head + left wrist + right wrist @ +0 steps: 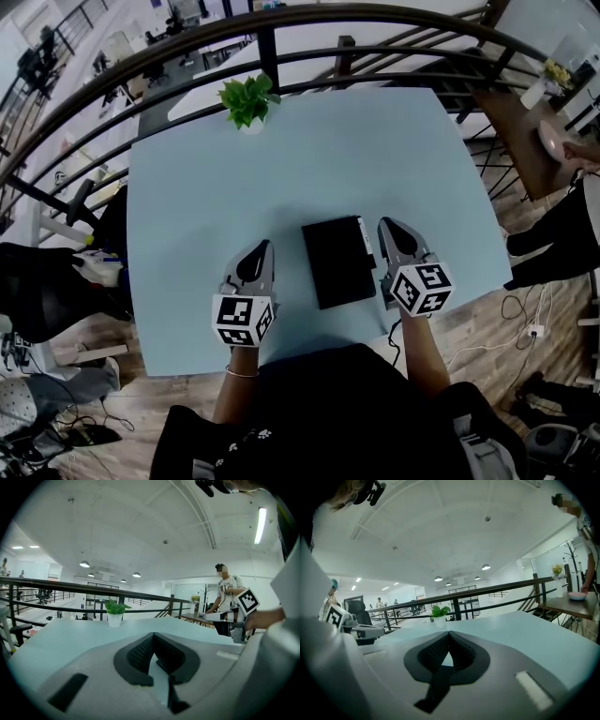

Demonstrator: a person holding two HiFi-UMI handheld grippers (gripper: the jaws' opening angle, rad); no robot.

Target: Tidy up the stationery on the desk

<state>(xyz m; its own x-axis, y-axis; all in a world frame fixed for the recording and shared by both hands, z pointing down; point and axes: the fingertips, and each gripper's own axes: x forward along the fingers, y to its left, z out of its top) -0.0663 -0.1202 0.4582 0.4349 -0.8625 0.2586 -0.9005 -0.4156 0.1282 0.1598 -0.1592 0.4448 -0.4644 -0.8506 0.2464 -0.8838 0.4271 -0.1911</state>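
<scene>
left gripper [263, 249] and right gripper [386, 227] were both fully closed, jaws empty, parked either side of the black case [337, 261] lying flat near the desk [206, 187] front edge. no loose stationery visible, so probably a rest pose.

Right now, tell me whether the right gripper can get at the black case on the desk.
Probably yes. The black case lies flat on the desk right beside the right gripper, with nothing between them. The jaws are shut and empty, so they must open first.
</scene>
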